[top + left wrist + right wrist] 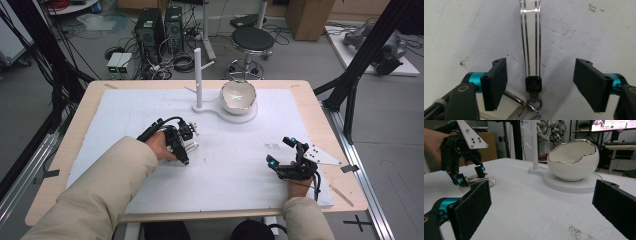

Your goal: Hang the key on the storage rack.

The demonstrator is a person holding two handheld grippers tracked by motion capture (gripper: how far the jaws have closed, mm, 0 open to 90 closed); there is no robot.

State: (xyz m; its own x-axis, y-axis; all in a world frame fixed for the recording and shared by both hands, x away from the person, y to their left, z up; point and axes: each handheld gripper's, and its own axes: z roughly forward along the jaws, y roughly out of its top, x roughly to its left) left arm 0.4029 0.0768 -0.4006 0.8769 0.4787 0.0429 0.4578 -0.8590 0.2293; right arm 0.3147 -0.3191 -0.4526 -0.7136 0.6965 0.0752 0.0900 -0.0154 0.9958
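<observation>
A white mat (240, 170) is spread over most of the table (80, 125), with the table's edges left bare around it. Toward the far edge, near its middle, a stand base (220, 111) is set on the mat; an upright post (198, 75) is carried on its left part and an eggshell-shaped bowl (238, 96) on its right part. A keychain strap (531, 47) is laid flat on the mat left of centre, nearer the front edge than the stand, with its clasp and rings (533, 102) at the near end. The left gripper (186, 145) is placed over it; the right gripper (286, 157) is found near the front right corner, well apart from both.
</observation>
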